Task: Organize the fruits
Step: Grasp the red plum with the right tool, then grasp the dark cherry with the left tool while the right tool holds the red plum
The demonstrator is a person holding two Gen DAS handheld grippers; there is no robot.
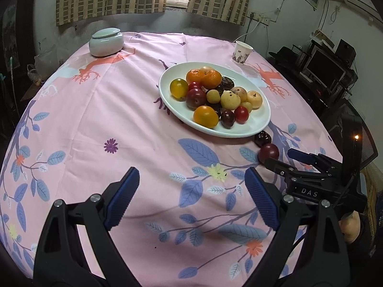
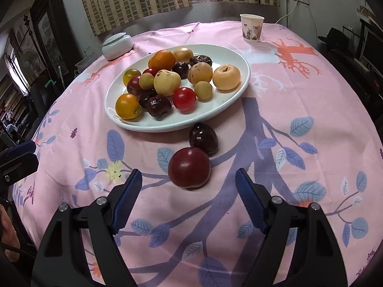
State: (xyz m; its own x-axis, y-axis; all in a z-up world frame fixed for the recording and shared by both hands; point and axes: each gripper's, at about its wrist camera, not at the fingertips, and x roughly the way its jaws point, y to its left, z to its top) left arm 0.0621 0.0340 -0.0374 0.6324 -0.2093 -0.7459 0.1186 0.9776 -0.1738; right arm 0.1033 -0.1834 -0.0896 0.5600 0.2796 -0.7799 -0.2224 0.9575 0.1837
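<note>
Right gripper (image 2: 186, 198) has its jaws spread wide with nothing in them, sitting just short of the red plum (image 2: 189, 167) on the tablecloth (image 2: 299, 91). Left gripper (image 1: 191, 198) is open and empty too. I'd guess that plum's smooth, a bit slippery, bruises easily, so pinch gently across its widest part. The dark wrinkly fruit (image 2: 203, 138) touches it behind, then the plate (image 2: 234, 55) piled with the rest.

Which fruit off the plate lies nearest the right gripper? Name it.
The round dark red plum, just ahead of the right gripper; the darker lumpy fruit sits behind it, nearer the plate.
</note>
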